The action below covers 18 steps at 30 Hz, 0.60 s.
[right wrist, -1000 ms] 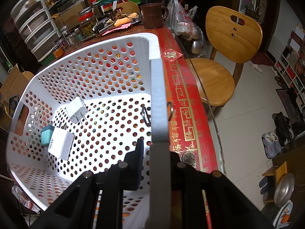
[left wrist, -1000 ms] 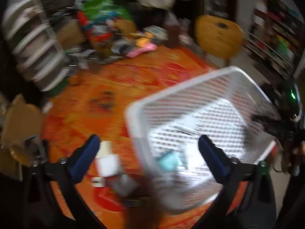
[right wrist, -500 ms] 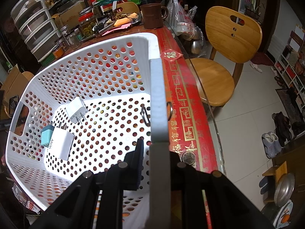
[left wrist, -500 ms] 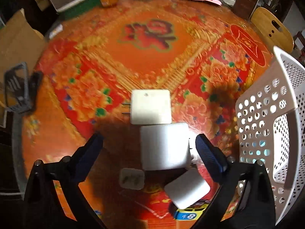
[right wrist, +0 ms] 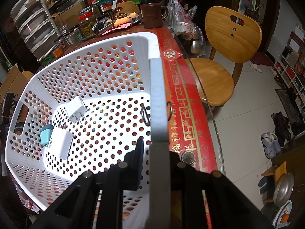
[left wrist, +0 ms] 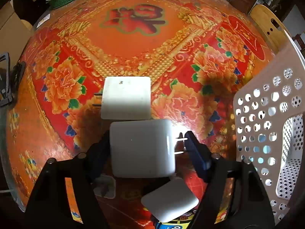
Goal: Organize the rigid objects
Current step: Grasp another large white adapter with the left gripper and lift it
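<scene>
Closing in since half a second ago, the left gripper (left wrist: 147, 145) has drawn its jaws toward the big white charger (left wrist: 142, 147) now between them. One blue finger (left wrist: 196, 152) meets the prongs (left wrist: 180, 145) rather than the body; the other side's contact is hard to tell. A squeeze on those prongs could twist the block loose. Just beyond the fingertips lies a second charger (left wrist: 126, 97), and nearer the wrist a third (left wrist: 169, 199), both easily nudged. To the right, the right gripper (right wrist: 159, 152) is clamped on the basket (right wrist: 155, 87) rim.
</scene>
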{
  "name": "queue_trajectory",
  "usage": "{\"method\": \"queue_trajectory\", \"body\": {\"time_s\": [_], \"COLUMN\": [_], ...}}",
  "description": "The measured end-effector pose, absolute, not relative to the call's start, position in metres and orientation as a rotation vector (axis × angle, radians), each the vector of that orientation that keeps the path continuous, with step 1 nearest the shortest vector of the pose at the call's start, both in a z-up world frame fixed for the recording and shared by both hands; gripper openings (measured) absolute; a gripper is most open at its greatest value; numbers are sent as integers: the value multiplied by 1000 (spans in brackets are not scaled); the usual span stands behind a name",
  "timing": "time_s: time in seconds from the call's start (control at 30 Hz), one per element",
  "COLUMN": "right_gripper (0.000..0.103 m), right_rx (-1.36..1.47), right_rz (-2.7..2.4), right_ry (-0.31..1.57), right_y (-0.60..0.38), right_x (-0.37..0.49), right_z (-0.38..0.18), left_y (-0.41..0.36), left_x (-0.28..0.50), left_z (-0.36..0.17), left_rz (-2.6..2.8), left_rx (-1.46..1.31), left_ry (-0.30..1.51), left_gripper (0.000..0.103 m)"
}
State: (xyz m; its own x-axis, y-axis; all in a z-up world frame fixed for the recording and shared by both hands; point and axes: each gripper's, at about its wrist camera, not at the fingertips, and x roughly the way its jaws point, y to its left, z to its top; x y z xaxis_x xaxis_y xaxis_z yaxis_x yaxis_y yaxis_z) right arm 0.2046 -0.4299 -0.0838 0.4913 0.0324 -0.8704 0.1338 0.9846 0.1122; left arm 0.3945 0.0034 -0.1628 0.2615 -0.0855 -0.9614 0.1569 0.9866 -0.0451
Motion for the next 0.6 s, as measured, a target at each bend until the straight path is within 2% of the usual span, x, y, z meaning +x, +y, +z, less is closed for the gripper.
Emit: {"method": "queue_trajectory", "body": {"time_s": [0.33, 0.6], "right_gripper": [16, 16], "right_rx": [172, 172], "right_rz": [-63, -65], "right_ry": [1057, 1058], "right_y": [-430, -430], "right_x": [205, 205], "right_z": [-84, -85], "left_y": [8, 23], "left_x": [391, 380], "left_z": [-159, -129], "left_rz": [-162, -174], "left_rx": [35, -3], "left_ry": [1261, 1191], "left_gripper": [70, 70]}}
